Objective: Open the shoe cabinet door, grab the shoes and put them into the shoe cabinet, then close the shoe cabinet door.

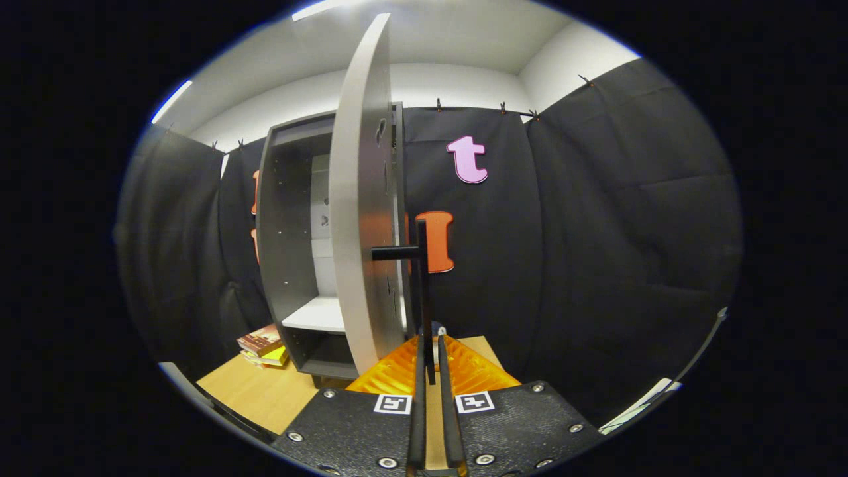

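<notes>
Gripper view: gripper (429, 344) clamped on the door handle (421, 278) of the half-open shoe cabinet door (361, 199).

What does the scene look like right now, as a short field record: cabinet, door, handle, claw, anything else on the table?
cabinet: grey open-front shoe cabinet standing on the light wooden table, white shelf inside
door: pale grey cabinet door, swung open, seen nearly edge-on
handle: black bar handle on the door, running down between the fingers
claw: claw closed on the handle, both fingers pressing it
shoes: none visible inside the cabinet
other: small stack of books on the table left of the cabinet
</notes>
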